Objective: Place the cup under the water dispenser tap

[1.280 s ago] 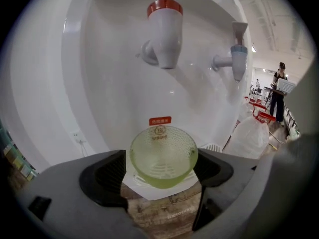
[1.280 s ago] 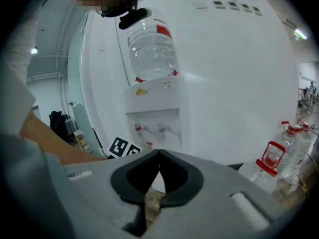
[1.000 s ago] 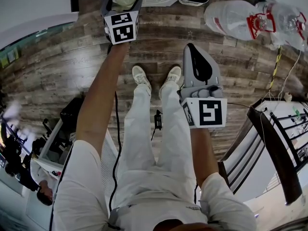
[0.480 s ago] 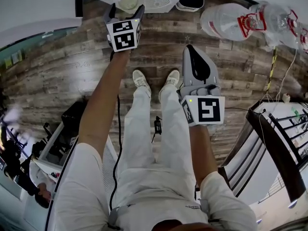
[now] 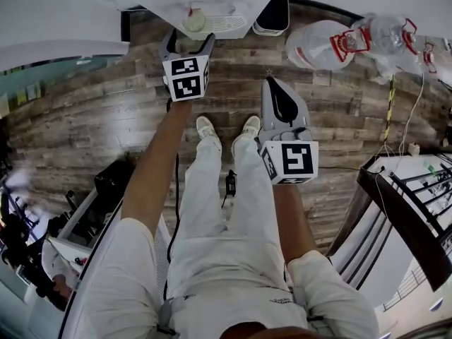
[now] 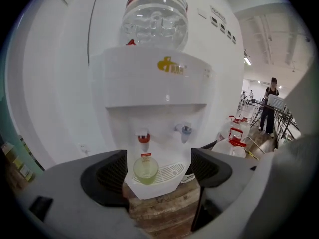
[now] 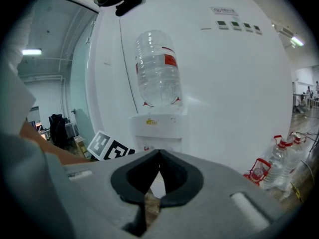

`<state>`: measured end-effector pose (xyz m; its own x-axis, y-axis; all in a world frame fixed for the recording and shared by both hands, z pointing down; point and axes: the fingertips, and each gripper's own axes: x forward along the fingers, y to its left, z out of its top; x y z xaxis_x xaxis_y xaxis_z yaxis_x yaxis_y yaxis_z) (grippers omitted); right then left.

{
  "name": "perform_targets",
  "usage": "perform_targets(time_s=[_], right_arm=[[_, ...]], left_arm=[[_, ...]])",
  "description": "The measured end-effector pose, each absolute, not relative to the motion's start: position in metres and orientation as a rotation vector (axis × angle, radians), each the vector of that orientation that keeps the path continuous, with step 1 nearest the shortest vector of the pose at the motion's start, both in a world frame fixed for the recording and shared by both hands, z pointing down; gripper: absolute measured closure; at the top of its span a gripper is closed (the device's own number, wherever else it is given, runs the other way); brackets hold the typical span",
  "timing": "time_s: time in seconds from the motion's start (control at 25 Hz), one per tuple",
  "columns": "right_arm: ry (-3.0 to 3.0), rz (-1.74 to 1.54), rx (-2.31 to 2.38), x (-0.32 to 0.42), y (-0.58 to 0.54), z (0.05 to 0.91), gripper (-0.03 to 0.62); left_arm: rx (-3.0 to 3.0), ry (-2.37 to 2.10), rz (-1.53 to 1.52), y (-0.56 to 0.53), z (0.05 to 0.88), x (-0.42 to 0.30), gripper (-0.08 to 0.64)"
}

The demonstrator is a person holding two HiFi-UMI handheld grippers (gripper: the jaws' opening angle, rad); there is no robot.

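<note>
The cup (image 6: 145, 170) stands upright, mouth up and long axis vertical, on the left part of the drip tray (image 6: 172, 172), straight below the red tap (image 6: 143, 139) of the water dispenser (image 6: 154, 83), low in the centre of the left gripper view. The blue tap (image 6: 185, 130) is to its right. My left tool (image 6: 158, 176) is released: its 2 jaws stand wide apart with nothing in them, and the cup lies beyond them. My right tool (image 7: 158, 156) is clenched on nothing, jaws meeting. In the head view I see a wood plank floor (image 5: 92, 104), with spare water bottles (image 5: 318, 41) at upper right. The cup is translucent, pale yellow-green.
</note>
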<state>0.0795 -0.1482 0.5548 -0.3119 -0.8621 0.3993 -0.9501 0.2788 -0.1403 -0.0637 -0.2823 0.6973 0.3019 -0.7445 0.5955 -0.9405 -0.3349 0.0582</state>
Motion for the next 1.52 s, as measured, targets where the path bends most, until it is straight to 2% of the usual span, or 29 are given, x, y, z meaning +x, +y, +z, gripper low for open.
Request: perform_targets(time_s=[0.16, 0.84, 1.52], right_arm=[[-2.314, 0.503, 1.668, 0.076, -0.144, 0.523, 0.592], [-2.410, 0.484, 1.649, 0.053, -0.111, 0.376, 0.594], [-2.540, 0.439, 1.670, 0.034, -0.082, 0.261, 0.594]], left_arm=[[2.213, -1.494, 0.657, -0.265, 0.653, -0.064, 0.177], [2.338, -1.506, 0.449, -0.169, 0.430, -0.061, 0.364], [2.429, -1.537, 0.273, -0.093, 0.275, -0.063, 0.535]])
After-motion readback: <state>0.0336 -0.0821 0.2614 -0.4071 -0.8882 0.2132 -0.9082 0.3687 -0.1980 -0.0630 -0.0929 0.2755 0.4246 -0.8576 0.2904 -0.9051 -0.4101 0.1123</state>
